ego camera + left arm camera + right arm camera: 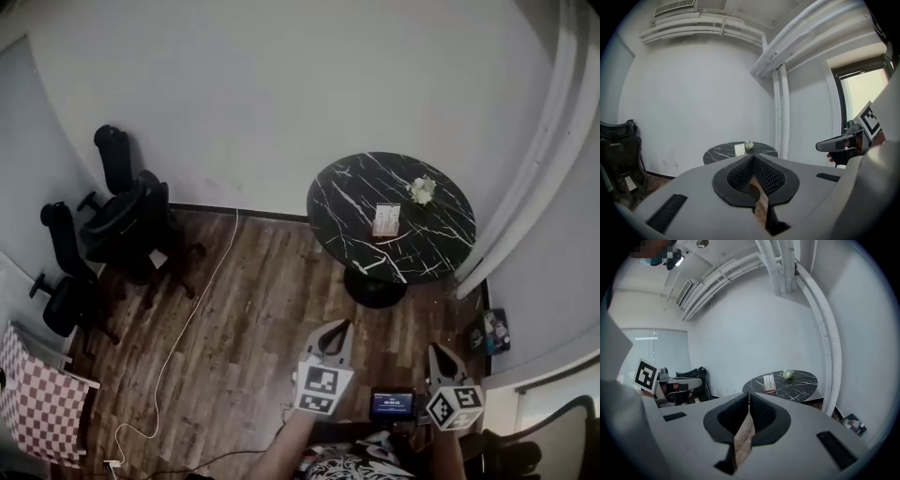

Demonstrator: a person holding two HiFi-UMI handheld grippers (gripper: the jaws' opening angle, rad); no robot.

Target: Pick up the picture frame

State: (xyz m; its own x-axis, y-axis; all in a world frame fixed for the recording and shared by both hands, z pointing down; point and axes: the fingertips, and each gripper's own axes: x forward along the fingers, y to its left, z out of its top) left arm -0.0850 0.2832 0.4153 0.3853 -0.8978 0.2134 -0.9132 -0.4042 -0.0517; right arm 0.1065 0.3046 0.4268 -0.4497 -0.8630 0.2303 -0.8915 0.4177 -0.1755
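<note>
Round black-marble table [436, 246] w/ picture frame [386, 220] (upright) — left tool [342, 327], right tool [437, 352] closed, empty.

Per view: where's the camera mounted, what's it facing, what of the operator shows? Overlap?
Head view: on the person's head, steeply down at floor and marble table; forearms, left gripper, right gripper show.
Left gripper view: on that gripper, along its shut fingers toward the table; right gripper at right.
Right gripper view: likewise, shut fingers toward the table; left gripper at left.
Shared: table, picture frame, flowers.
</note>
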